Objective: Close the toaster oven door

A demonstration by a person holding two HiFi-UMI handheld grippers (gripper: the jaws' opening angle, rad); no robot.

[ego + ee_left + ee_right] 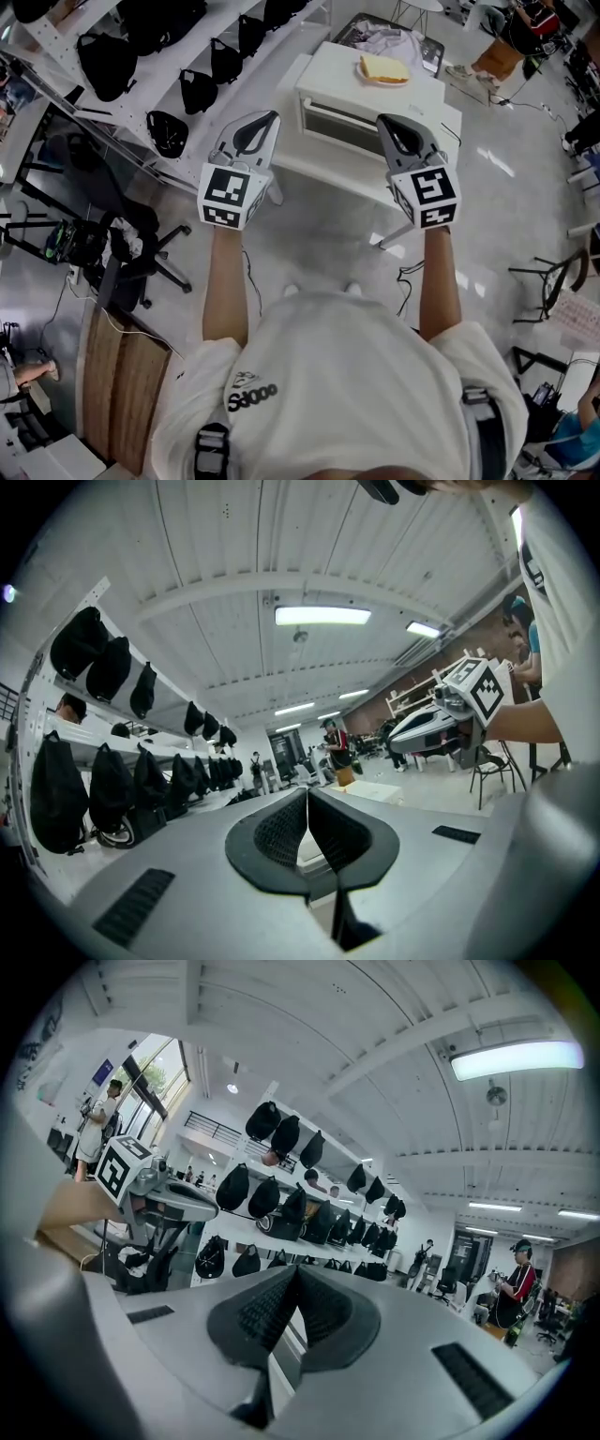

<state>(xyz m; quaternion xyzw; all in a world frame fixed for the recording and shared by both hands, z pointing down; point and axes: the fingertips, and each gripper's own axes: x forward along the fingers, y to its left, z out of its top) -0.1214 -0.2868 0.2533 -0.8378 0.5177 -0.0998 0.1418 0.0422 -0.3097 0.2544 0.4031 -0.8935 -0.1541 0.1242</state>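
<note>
The white toaster oven [361, 98] stands on a small white table [323, 167] ahead of me, its windowed front toward me. A slice of toast on a plate [383, 68] rests on the oven's top. I hold both grippers raised in front of the oven, apart from it. My left gripper [265, 120] is near the oven's left side and is shut, pads together with nothing between them [307, 803]. My right gripper [388, 124] is before the oven's right part, also shut and empty [295, 1279]. Each gripper view shows the other gripper: the right gripper [441, 726] and the left gripper [159, 1194].
A white shelf rack with several black bags [187, 56] runs along the left. An office chair [131, 248] and a wooden desk [117, 375] stand at lower left. Cables [408, 277] lie on the floor under the table. Chairs [558, 281] stand at the right; people move about far behind.
</note>
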